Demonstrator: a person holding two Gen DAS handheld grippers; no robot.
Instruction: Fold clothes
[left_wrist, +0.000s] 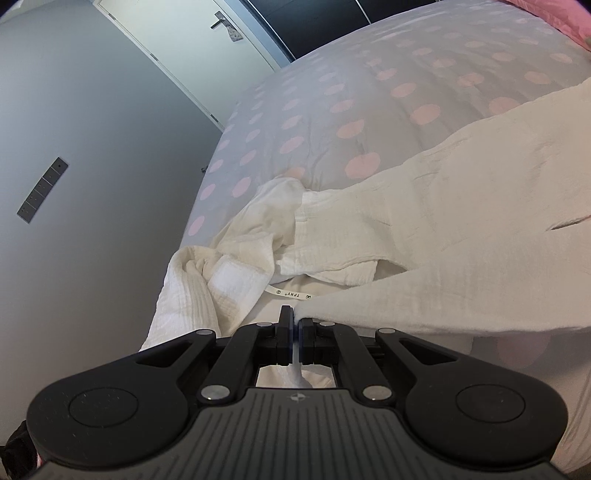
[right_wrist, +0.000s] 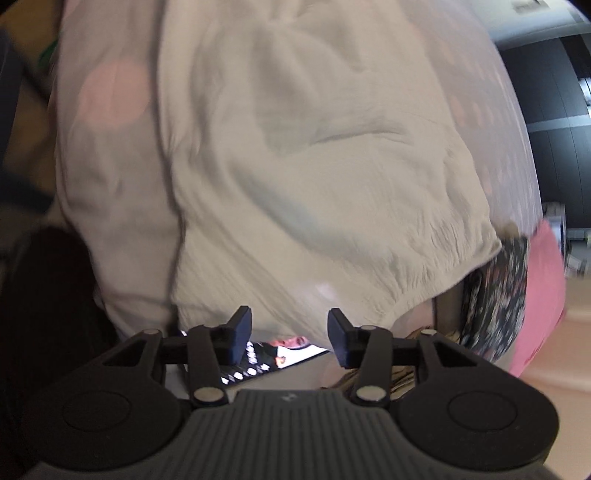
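A cream crinkled garment (left_wrist: 461, 206) lies spread on a white bed cover with pink dots (left_wrist: 332, 92). Its bunched collar end with a small neck label (left_wrist: 291, 293) sits just ahead of my left gripper (left_wrist: 295, 314). That gripper is shut on an edge of the garment, and the cloth stretches away to the right from its pads. In the blurred right wrist view the same garment (right_wrist: 314, 166) fills the middle, with its gathered hem at the lower right. My right gripper (right_wrist: 290, 328) hangs open just above that hem, with nothing pressed between its fingers.
A grey wall (left_wrist: 92, 147) with a switch panel (left_wrist: 42, 190) and a white door (left_wrist: 177, 37) stand left of the bed. A dark floral cloth (right_wrist: 498, 295) and a pink fabric (right_wrist: 543, 295) lie beside the hem. A black printed item (right_wrist: 258, 358) shows under the right gripper.
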